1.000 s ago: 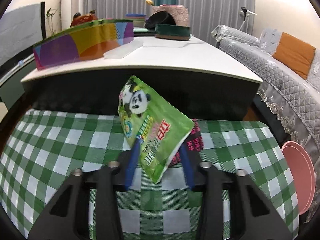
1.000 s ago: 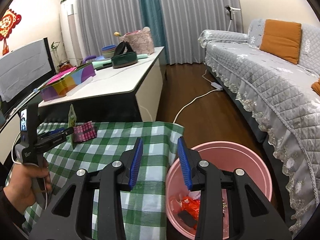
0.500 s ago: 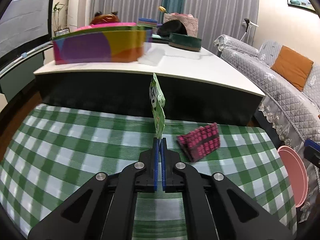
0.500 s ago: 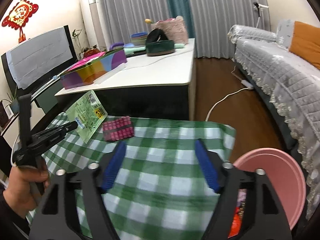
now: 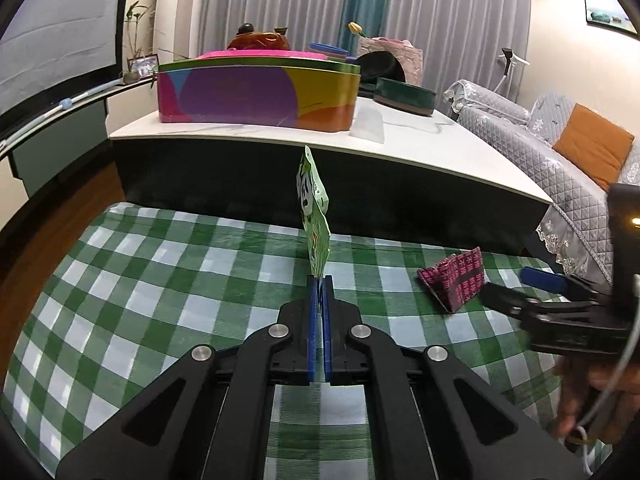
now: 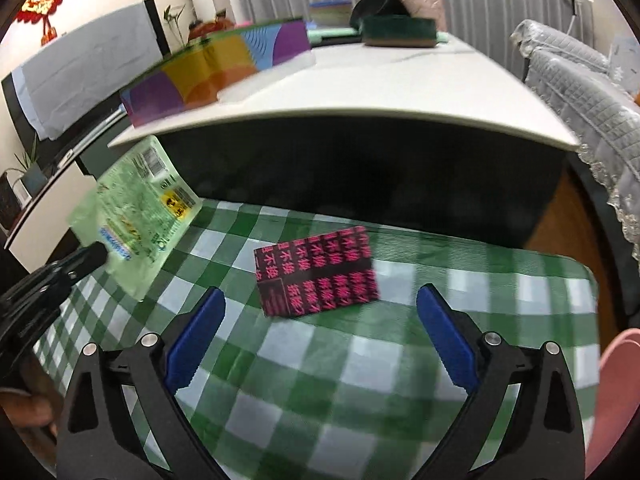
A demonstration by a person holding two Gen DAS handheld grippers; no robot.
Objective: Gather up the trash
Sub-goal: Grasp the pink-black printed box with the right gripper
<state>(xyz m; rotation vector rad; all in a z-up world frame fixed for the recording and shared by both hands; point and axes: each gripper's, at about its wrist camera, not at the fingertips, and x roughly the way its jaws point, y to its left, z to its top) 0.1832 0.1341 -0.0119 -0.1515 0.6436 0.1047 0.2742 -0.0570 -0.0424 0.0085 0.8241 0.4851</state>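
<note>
My left gripper (image 5: 319, 280) is shut on the lower edge of a green snack packet (image 5: 314, 216), which stands edge-on above the green checked cloth (image 5: 160, 280). From the right wrist view the same packet (image 6: 136, 204) hangs off the left gripper (image 6: 98, 254) at the far left. A black and pink wrapper (image 6: 316, 272) lies on the cloth just ahead of my right gripper (image 6: 320, 304), whose jaws are opening wide with nothing between them. The wrapper (image 5: 454, 280) and the right gripper (image 5: 516, 284) also show at the right of the left wrist view.
A pink bin (image 6: 616, 396) shows at the right edge, beside the cloth (image 6: 360, 380). Behind the cloth stands a low white-topped table (image 5: 420, 148) with a colourful tin (image 5: 256, 96) and a dark green bowl (image 5: 404, 96). A grey quilted sofa (image 5: 560, 152) runs along the right.
My left gripper closed on the green packet and lifted it edge-on. My right gripper swung left from over the pink bin toward the black and pink wrapper, its jaws spreading wide.
</note>
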